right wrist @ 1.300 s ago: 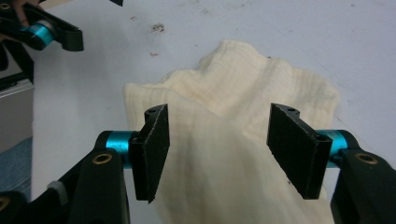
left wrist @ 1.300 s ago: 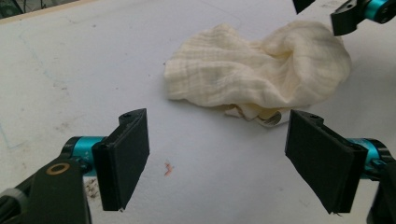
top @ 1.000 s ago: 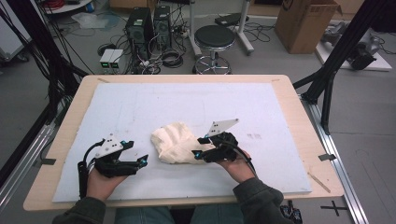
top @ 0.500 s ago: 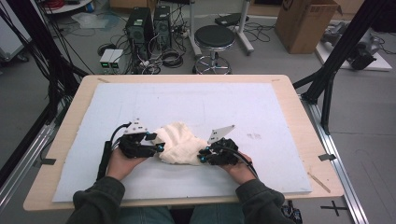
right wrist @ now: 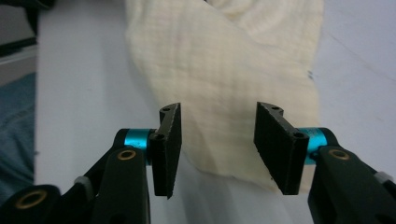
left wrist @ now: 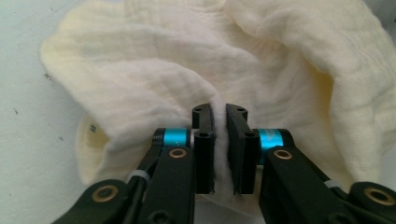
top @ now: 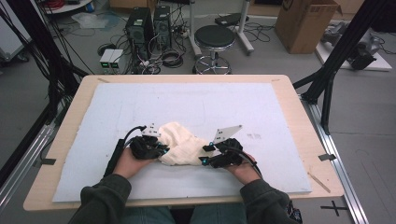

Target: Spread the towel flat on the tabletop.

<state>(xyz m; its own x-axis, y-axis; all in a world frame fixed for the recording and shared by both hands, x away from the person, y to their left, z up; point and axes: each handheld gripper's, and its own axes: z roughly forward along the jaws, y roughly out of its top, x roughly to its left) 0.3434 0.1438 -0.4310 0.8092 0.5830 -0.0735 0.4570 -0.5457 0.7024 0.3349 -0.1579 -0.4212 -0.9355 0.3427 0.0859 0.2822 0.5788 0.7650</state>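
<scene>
A crumpled cream cloth [top: 180, 144] lies bunched on the pale blue mat [top: 187, 107], toward the near edge of the table and a little left of its middle, between the two grippers. In the left gripper view the cloth [left wrist: 196, 70] rises in soft folds ahead of the jaws, and a pinch of it stands in the narrow slit between them. The left gripper [left wrist: 220, 144] has just been closing and now presses its pads on that fold, so it has hold of the cloth at its left side; in the high view this gripper [top: 156, 148] sits against the cloth's left edge with the hand behind it. The right gripper [right wrist: 219, 149] has its jaws standing about half apart after just opening again; a flat edge of the cloth [right wrist: 224, 79] lies on the mat beneath and between them, but the pads do not touch it. In the high view the right gripper [top: 210, 156] rests at the cloth's right end, its grey plate tilted up. The mat covers most of the wooden table [top: 299, 107]. Beyond the far edge stand a black stool [top: 215, 37], computer cases [top: 149, 23] amid loose cables, and a cardboard box [top: 306, 23].
</scene>
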